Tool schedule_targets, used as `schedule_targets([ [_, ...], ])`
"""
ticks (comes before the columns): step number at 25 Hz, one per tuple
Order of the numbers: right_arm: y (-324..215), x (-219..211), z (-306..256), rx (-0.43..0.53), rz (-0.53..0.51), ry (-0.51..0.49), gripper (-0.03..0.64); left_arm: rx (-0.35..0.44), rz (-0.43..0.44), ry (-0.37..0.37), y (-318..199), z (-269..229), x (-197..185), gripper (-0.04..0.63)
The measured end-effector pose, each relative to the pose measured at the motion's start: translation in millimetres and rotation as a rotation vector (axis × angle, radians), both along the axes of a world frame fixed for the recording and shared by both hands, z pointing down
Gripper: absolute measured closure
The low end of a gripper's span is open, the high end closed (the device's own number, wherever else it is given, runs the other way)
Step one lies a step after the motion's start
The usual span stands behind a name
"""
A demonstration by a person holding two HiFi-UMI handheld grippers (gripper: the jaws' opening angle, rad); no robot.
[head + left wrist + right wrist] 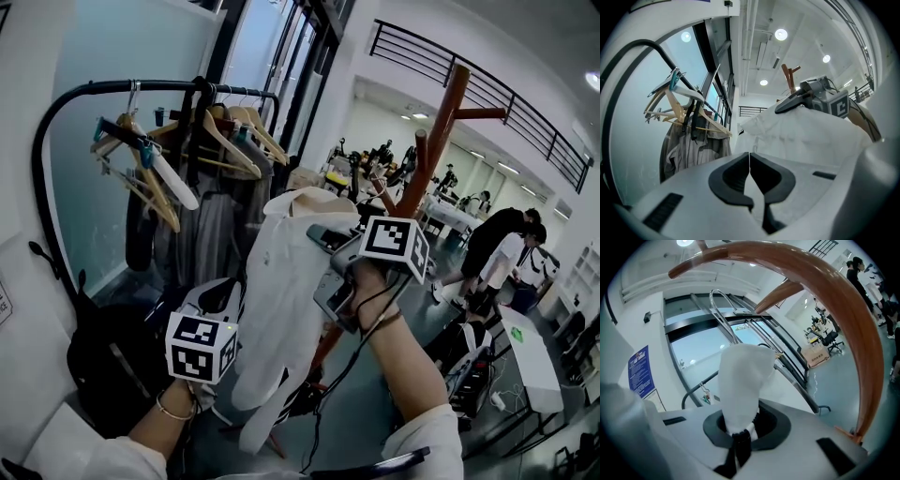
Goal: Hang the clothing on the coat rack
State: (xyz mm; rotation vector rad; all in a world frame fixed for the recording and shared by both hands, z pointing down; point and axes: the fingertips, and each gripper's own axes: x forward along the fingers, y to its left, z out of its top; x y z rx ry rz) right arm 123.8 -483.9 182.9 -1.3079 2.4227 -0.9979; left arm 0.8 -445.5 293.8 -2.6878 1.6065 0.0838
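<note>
We hold the right gripper (pixel 739 430) raised mid-frame, clenched on the white fabric garment (pixel 281 300). The left gripper (pixel 750 161) sits lower left, jaws together. Brown wooden coat rack (pixel 436 141) stands just behind.

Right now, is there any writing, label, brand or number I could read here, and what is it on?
Nothing here can be read.
Blue poster on the white wall: white print, too small to read.
White sign at the wall's left edge: cut off, unreadable.
Black-and-white patterned cube at lower left and its twin at centre right: square codes only, no letters.
</note>
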Motion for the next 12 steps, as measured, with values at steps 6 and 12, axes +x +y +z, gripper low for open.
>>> schedule_targets([
  [6, -11, 5, -4, 0.009, 0.038, 0.001, 0.586, -0.012, 0.008, 0.004, -6, 6, 2, 0.586],
  [12, -17, 12, -10, 0.02, 0.077, 0.023, 0.586, 0.05, 0.02, -0.023, -10, -19, 9, 0.586],
])
